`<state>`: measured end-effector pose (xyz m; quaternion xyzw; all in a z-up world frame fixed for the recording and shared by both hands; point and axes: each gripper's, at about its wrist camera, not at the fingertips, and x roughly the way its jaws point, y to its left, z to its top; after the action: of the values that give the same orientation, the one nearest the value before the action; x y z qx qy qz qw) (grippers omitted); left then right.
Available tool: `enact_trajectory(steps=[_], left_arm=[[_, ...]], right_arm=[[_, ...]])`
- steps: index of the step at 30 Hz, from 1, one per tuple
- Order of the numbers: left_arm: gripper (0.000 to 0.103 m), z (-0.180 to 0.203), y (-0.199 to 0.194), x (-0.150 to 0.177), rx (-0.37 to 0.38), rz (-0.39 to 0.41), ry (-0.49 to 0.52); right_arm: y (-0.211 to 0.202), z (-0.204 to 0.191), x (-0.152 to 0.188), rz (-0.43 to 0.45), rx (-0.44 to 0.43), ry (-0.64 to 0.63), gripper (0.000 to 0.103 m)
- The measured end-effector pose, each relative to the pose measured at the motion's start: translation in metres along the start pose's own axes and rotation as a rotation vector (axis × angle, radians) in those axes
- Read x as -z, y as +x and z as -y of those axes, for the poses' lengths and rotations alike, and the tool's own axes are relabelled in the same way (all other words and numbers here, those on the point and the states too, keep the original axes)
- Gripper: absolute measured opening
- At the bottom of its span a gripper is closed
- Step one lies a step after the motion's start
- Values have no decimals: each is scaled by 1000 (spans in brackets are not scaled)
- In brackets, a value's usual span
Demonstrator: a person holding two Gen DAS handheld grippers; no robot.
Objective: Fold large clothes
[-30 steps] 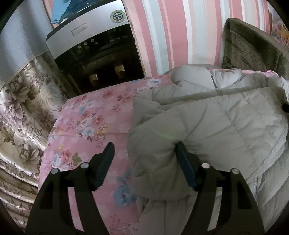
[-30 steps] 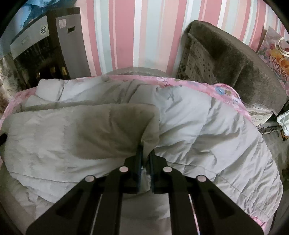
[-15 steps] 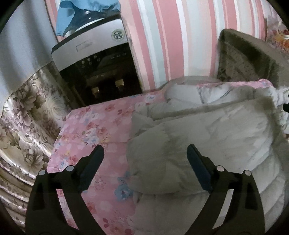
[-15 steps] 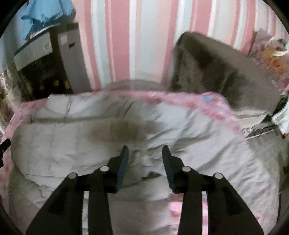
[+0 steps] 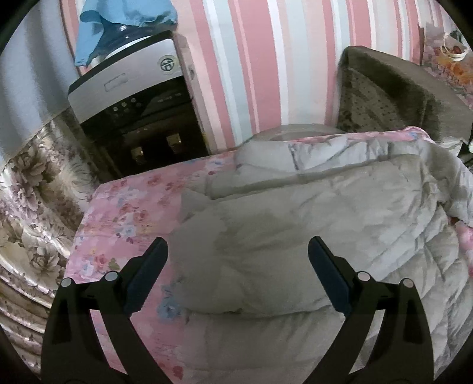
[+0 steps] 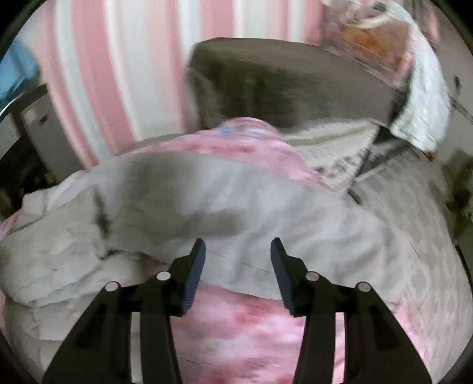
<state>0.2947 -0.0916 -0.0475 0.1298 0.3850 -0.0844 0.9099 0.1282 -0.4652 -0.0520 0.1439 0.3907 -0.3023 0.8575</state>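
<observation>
Jacket [image 5: 310, 224]: one pale grey quilted garment lay folded over on the floral pink bedcover [image 5: 127, 212], nearest the two grippers and reaching toward the far edge of the bed. Left gripper [image 5: 236, 260]: its fingers [image 5: 328, 274] were spread wide above the jacket's near left fold, no pad pressing on the cloth. Right gripper [image 6: 236, 265]: its jaws were opening, the fingers [image 6: 193, 271] partly apart over the jacket's [image 6: 236, 206] near edge, with cloth and the bedcover [image 6: 251, 319] seen behind the gap but nothing pinched; this view was blurred. Surface: one bed, the jacket covering its right and middle parts, bare pink cover to the left. Left of the bed hung one beige flowered drape [image 5: 32, 212]. Farther off stood one silver-and-black water dispenser [image 5: 133, 112] with one blue cloth [image 5: 118, 20] on top, and to the far right one dark brown cushioned seat back [image 5: 393, 91]. Farthest: one wall [image 5: 260, 65] striped pink, white and pale blue.
</observation>
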Motion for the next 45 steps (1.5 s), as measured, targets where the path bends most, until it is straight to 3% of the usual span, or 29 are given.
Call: enact_trajectory(steps=[12, 18, 23, 26, 31, 33, 35, 37, 38, 39, 40, 45], left_arm=[[95, 15, -20, 2, -12, 18, 28], [96, 9, -21, 6, -80, 21, 25], [96, -1, -21, 6, -79, 8, 11], [97, -7, -21, 6, -88, 11, 6], [97, -18, -24, 5, -74, 14, -20], [97, -23, -25, 5, -89, 18, -22], [97, -28, -26, 5, -103, 16, -28], [96, -32, -26, 6, -108, 10, -35], [97, -34, -25, 6, -109, 6, -41], [97, -36, -26, 7, -112, 3, -45], [97, -38, -26, 7, -115, 3, -47], [97, -39, -26, 7, -126, 1, -48]], right_arm=[[5, 109, 43, -44, 58, 286, 54], [20, 112, 51, -74, 6, 359, 54], [21, 115, 51, -61, -21, 411, 54], [27, 116, 45, -62, -23, 424, 58], [43, 125, 41, -57, -102, 532, 68], [50, 123, 38, -67, -118, 539, 77], [53, 118, 34, -53, -98, 513, 76], [54, 113, 32, -42, -69, 475, 73], [57, 113, 31, -44, -68, 464, 65], [59, 112, 31, -48, -63, 458, 46], [61, 113, 31, -50, -64, 455, 40], [62, 117, 30, -42, -80, 431, 25]])
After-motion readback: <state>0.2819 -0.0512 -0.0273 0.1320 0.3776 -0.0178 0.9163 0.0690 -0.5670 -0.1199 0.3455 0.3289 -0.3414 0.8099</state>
